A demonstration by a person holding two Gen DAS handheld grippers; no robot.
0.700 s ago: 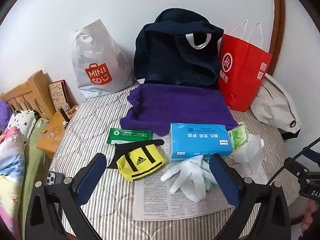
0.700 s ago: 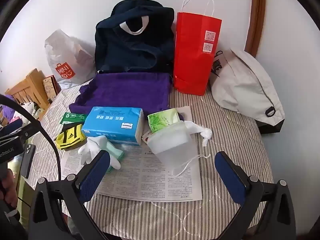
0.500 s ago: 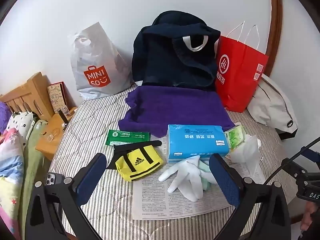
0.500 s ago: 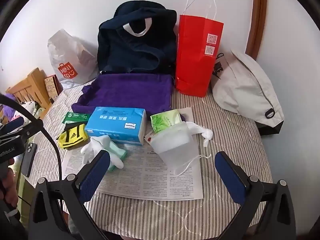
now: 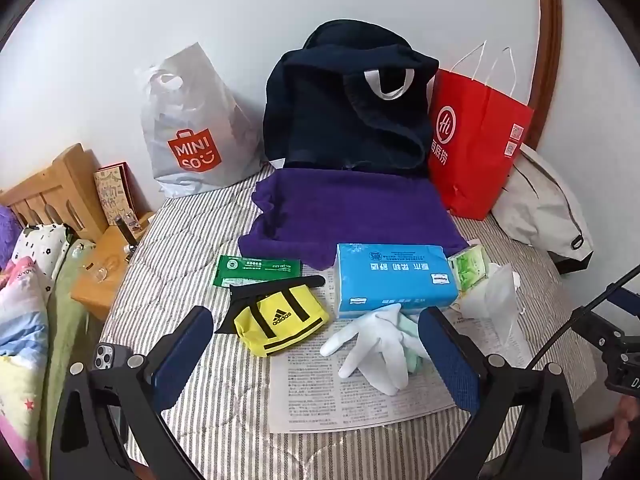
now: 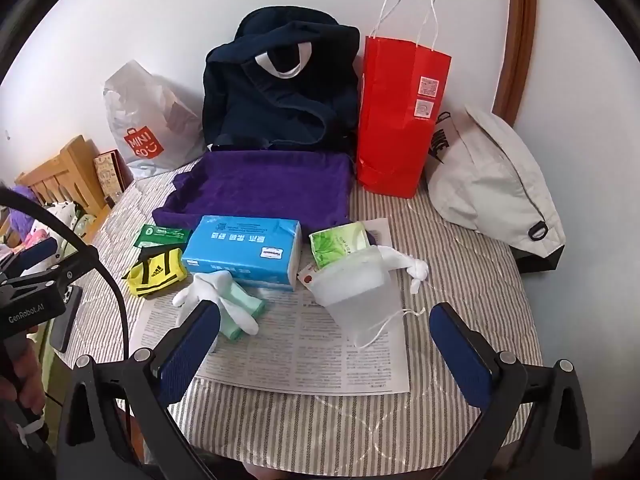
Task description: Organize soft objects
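**Both cameras tip upward; nothing picked yet**

Both views have slid slightly down the frame since the earlier pictures, showing more wall; no item has shifted. Largest, the navy bag (image 5: 348, 108) stands upper centre with the purple towel (image 5: 352, 210) spread below it. Mid-frame lies the blue tissue pack (image 5: 394, 278), then the white gloves (image 5: 374, 340) and yellow pouch (image 5: 280, 320) lower down. Left gripper (image 5: 316, 356) and right gripper (image 6: 326, 342) gape wide, holding nothing. Probably a survey step: next, descend onto one soft piece, perhaps the gloves.

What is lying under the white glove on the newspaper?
Under the white glove lies a pale green soft item, partly covered; what it is cannot be told. Below both is the newspaper.
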